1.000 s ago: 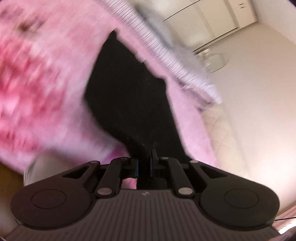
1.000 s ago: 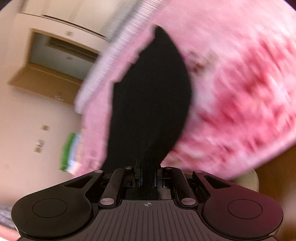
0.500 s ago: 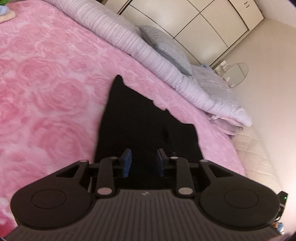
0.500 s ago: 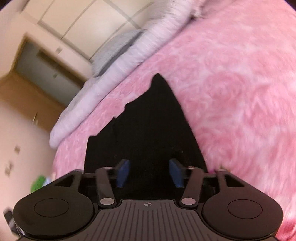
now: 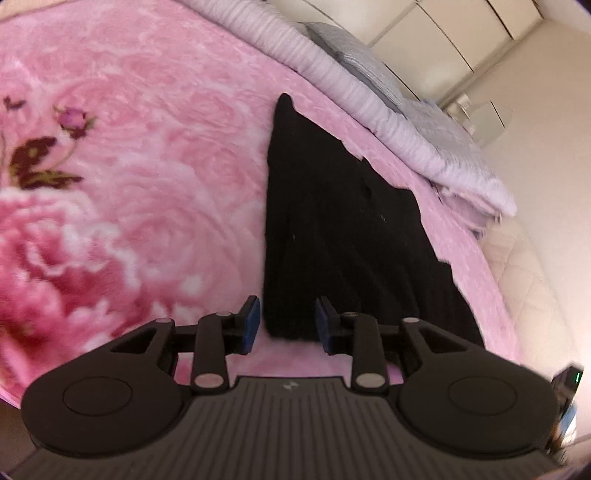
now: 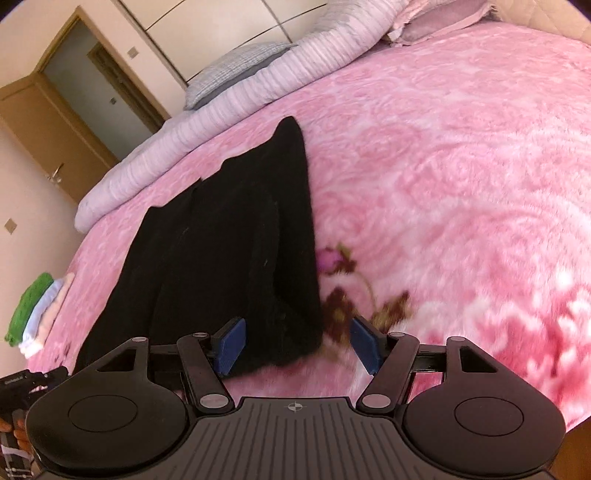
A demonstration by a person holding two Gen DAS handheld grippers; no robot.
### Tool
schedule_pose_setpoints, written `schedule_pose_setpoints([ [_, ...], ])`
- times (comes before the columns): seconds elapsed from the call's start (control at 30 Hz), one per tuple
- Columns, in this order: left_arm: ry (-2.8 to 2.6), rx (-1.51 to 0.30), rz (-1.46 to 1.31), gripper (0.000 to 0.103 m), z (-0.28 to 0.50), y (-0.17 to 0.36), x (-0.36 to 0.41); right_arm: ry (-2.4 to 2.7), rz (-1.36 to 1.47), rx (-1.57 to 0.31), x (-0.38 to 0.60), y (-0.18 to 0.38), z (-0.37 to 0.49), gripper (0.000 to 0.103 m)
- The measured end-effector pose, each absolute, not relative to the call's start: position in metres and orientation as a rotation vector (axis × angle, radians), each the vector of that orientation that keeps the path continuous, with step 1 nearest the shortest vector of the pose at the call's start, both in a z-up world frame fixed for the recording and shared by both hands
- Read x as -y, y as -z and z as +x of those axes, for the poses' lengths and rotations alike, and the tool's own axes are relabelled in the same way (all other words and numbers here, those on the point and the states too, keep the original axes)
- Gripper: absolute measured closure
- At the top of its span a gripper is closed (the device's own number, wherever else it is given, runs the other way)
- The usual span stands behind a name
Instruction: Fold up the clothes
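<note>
A black knitted garment lies flat on a bed, spread over a pink plush blanket printed with large roses, its near end just ahead of both grippers and its far end narrowing to a point toward the head of the bed. In the right wrist view the cloth shows lengthwise folds, with a raised ridge running along its right side.

The left gripper hovers at the garment's near edge, its blue-padded fingers spread apart and holding nothing; the cloth's near left corner sits between them. The right gripper is likewise at the near edge, its blue-padded fingers spread wide, the left pad over the black cloth and the right pad over the blanket's dark rosebud print.

Beyond the garment, a rolled lilac striped quilt runs across the far side of the bed, with a grey checked pillow behind it. At the far left of the right wrist view, a small stack of folded clothes, green on top, rests at the blanket's edge. Cream wardrobe doors and an open wooden doorway stand behind the bed.
</note>
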State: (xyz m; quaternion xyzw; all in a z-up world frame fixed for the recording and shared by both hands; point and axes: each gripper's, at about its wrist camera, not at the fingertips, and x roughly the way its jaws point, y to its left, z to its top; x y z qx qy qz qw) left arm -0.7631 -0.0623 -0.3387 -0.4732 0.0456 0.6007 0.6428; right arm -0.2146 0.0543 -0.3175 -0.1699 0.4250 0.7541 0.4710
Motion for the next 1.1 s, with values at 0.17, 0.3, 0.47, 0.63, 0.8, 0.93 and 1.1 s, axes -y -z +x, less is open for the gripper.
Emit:
schedule_pose_setpoints([
  [0.17, -1.337, -0.152, -1.017, 0.069, -0.752, 0.349, 0.053, -1.89, -0.446, -0.97, -0.052, 0.322, -0.228, 0.037],
  [0.3, -1.294, -0.136, -1.044, 0.084, -0.755, 0.363, 0.045, -1.9, -0.485, -0.917, -0.057, 0.331, -0.24, 0.064],
  [0.47, -1.258, -0.156, -0.941, 0.098, -0.772, 0.331, 0.054, -1.909, -0.489, -0.834, -0.059, 0.304, -0.237, 0.084],
  [0.63, -1.297, -0.321, -0.868, 0.103, -0.784, 0.322, 0.062, -1.914, -0.532, -0.786, -0.064, 0.287, -0.233, 0.085],
  [0.8, -1.261, -0.174, -1.019, 0.095, -0.782, 0.346, 0.072, -1.818, -0.552, -0.907, -0.067, 0.33, -0.229, 0.078],
  [0.93, -1.265, 0.087, -1.162, 0.065, -0.777, 0.348, 0.082, -1.753, -0.411, -1.066, -0.059, 0.324, -0.207, 0.058],
  [1.1, -1.256, 0.248, -1.362, 0.062, -0.766, 0.368, 0.077, -1.618, -0.151, -1.365, -0.047, 0.327, -0.179, 0.049],
])
